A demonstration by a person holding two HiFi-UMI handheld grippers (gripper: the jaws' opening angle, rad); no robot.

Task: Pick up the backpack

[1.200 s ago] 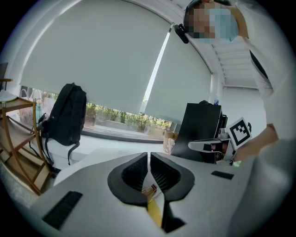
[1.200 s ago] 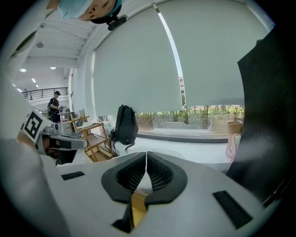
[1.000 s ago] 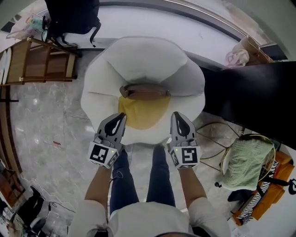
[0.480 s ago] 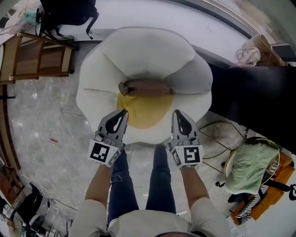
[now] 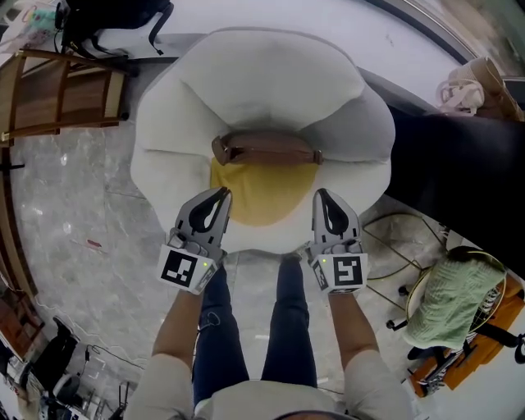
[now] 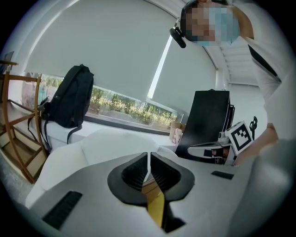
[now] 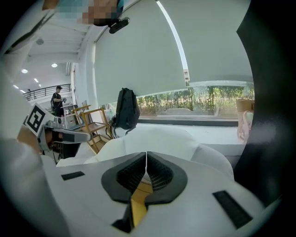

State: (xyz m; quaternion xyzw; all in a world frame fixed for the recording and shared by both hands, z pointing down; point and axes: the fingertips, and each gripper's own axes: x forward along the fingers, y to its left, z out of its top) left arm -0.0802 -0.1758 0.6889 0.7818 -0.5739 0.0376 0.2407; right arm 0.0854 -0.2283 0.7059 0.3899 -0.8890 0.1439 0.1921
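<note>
The black backpack (image 5: pixel 111 18) stands upright on the white window ledge at the far left, partly cut off by the top edge of the head view. It is also in the left gripper view, the backpack (image 6: pixel 69 99) well beyond the jaws, and small in the right gripper view, the backpack (image 7: pixel 126 111) far off. My left gripper (image 5: pixel 220 195) and right gripper (image 5: pixel 321 197) hang side by side over the near rim of a white egg-shaped cushion seat (image 5: pixel 262 82). Both are shut and empty, far from the backpack. The left gripper (image 6: pixel 148 156) and right gripper (image 7: pixel 146 156) show their pads pressed together.
The cushion seat has a yellow middle (image 5: pixel 264 190) with a brown roll (image 5: pixel 267 149) lying across it. A wooden rack (image 5: pixel 57 94) stands left beside the backpack. A black panel (image 5: pixel 459 172) is at right, with a green cloth on a wire stand (image 5: pixel 447 299) and cables on the marble floor.
Both grippers have sunk lower towards the cushion seat, still shut. The seat fills more of the head view, and the backpack has slid towards the top edge.
</note>
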